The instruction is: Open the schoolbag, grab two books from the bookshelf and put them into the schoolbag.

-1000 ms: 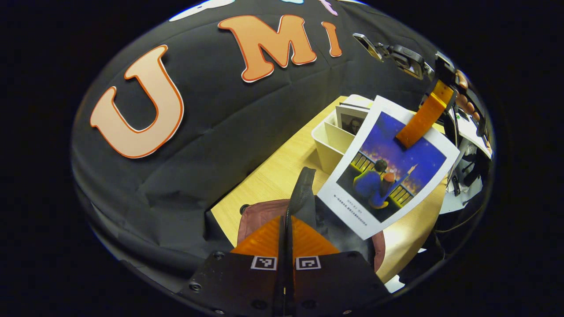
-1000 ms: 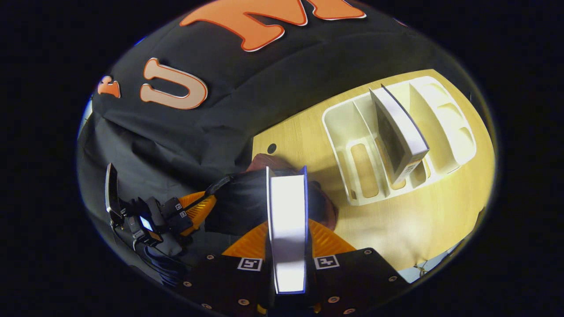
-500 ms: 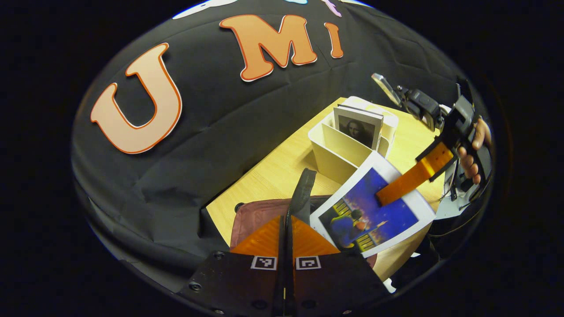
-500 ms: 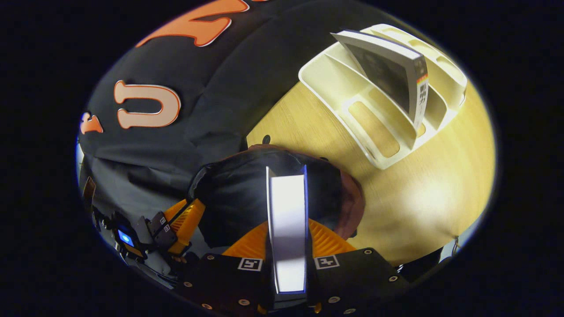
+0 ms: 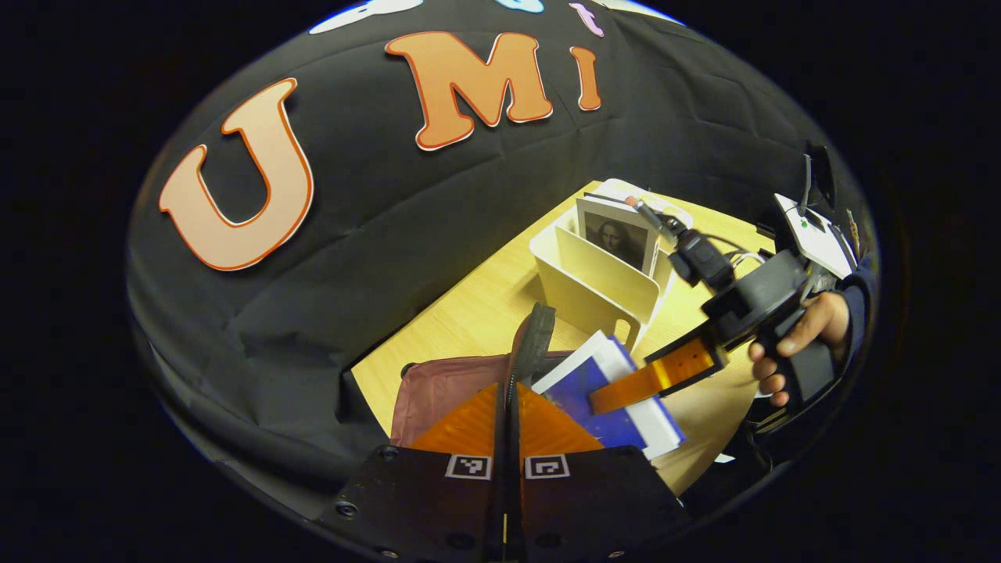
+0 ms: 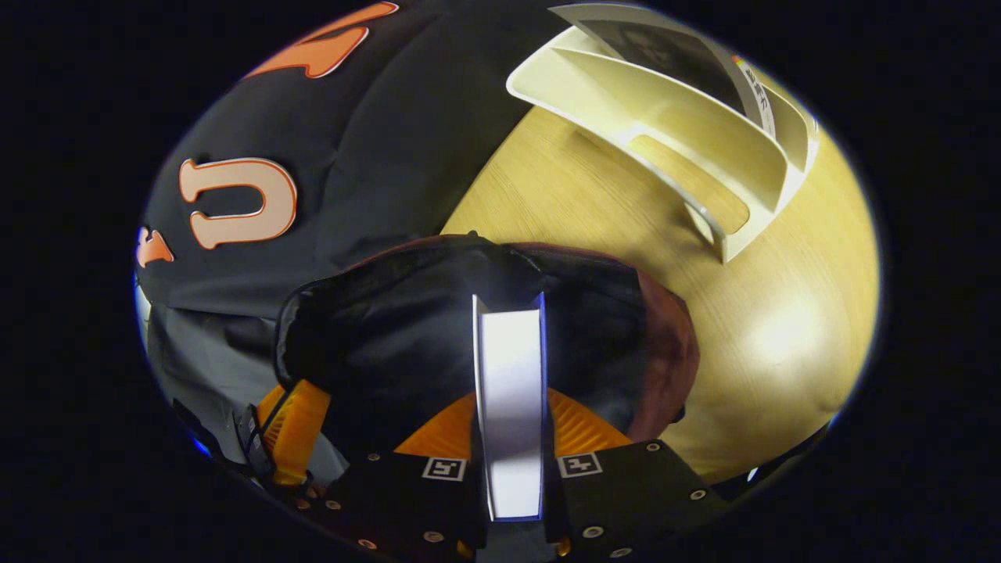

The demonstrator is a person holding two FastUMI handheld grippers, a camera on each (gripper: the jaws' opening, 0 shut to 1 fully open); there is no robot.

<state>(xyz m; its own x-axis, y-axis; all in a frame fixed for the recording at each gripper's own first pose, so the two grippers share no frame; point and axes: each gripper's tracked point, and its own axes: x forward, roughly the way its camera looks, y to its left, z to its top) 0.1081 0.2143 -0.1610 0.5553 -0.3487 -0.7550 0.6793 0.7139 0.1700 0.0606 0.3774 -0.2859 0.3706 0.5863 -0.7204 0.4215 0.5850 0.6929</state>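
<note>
right tongs (image 6: 508,414) clamp the book (image 6: 510,407), page edge up, long axis pointing down into the open schoolbag (image 6: 391,328) on the counter (image 6: 782,313). left tongs (image 5: 507,407) pinch the bag handle (image 5: 532,344). keep the mouth wide, lower the book straight. second book (image 5: 618,234) stands in the bookshelf (image 5: 594,281).

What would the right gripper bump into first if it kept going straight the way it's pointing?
Probably the inside of the open schoolbag. The right gripper holds a book edge-on, aimed at the bag's dark opening, so the book's front edge would likely touch the lining first. How deep the bag goes is unclear.
</note>
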